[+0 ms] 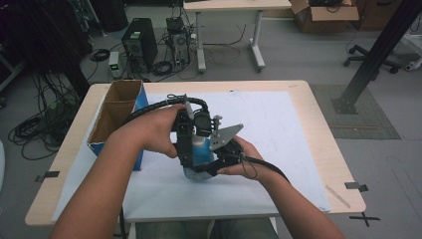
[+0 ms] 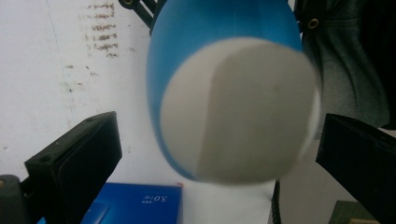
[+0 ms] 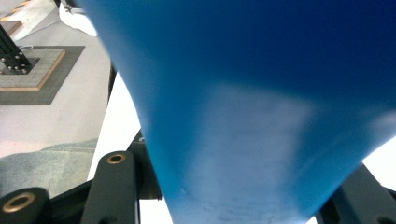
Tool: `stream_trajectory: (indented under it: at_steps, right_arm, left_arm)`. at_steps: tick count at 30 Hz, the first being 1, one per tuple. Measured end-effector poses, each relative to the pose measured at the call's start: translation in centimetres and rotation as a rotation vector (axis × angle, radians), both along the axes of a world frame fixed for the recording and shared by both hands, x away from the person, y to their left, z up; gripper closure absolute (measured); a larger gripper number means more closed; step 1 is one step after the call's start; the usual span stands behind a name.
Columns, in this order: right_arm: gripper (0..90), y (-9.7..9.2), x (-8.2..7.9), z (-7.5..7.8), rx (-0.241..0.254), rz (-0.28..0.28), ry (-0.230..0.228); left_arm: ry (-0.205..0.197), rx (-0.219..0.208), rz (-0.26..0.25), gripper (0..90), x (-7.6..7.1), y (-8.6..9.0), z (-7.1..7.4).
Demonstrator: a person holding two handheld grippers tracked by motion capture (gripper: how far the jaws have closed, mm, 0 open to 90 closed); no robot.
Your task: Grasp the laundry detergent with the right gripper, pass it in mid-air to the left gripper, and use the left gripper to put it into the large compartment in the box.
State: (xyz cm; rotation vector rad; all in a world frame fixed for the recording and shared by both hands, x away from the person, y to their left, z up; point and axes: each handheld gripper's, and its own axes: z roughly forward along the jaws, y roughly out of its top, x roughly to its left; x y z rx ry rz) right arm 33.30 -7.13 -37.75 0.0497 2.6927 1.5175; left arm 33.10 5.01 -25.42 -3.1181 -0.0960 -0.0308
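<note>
High view: we see both hands meet over the middle of the white sheet [image 1: 278, 129] on the tabletop [image 1: 318, 124]; between them sits a blue object [image 1: 201, 157] with a pale rounded end, low and near the table's front edge.
High view, surroundings: an open cardboard box [image 1: 117, 112] with a blue side stands at the left of the sheet, apart from the hands.
Left gripper view: the left hand-held gripper [image 2: 219, 154] has its jaws spread wide on either side of the blue object's [image 2: 224, 56] pale end; neither pad touches it, so we read this hand-held gripper as open and waiting.
Right gripper view: the right hand-held gripper [image 3: 233, 205] is clamped on the blue object [image 3: 261, 93], whose narrowing part runs down between the jaws.
Step in hand: we judge this a handover or a two-handed hold, with the right side carrying the object.
Next move: we think the left jaws must close squarely on the pale end before the right grip lets go.
</note>
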Motion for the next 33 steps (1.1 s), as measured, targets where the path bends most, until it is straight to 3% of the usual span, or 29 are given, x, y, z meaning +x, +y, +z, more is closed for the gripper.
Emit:
stream_trajectory:
  at_steps: [17, 33]
  right_arm:
    - [45.6, 0.6, -0.3, -0.2, 0.006, -0.014, 0.021]
    - [45.5, 0.8, -0.2, -0.3, 0.019, -0.006, 0.008]
  left_arm:
    - [-0.004, -0.004, -0.001, 0.4, -0.1, -0.3, -0.6]
    - [0.001, -0.001, -0.001, 2.7, 0.0, -0.5, -1.1]
